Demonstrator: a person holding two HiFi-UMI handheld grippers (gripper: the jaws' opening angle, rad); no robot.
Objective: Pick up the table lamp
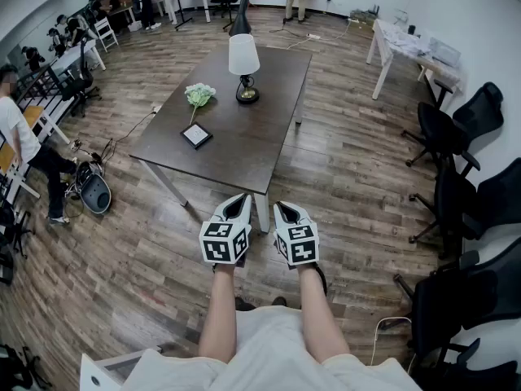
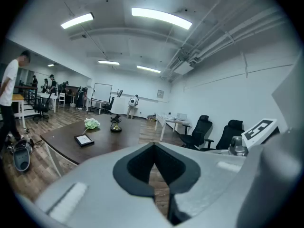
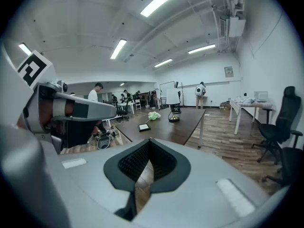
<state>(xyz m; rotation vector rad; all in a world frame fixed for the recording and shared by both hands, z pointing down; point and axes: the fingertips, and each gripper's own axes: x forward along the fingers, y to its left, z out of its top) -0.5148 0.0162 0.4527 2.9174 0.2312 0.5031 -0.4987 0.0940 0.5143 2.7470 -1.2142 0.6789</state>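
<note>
The table lamp (image 1: 243, 63), with a white shade and a dark brass-toned base, stands upright toward the far end of the dark brown table (image 1: 244, 145). It shows small in the left gripper view (image 2: 116, 127) and in the right gripper view (image 3: 174, 99). Both grippers are held side by side in front of the table's near edge, well short of the lamp. The left gripper (image 1: 238, 200) has its jaws together with nothing between them, as its own view (image 2: 153, 146) also shows. The right gripper (image 1: 282, 208) is likewise shut and empty (image 3: 148, 141).
A white flower bunch (image 1: 199, 94) and a small framed picture (image 1: 196, 135) lie on the table nearer than the lamp, to its left. Black office chairs (image 1: 456, 137) line the right side. A white desk (image 1: 411, 47) stands far right. A person (image 1: 16, 137) and a round grey device (image 1: 95, 192) are at left.
</note>
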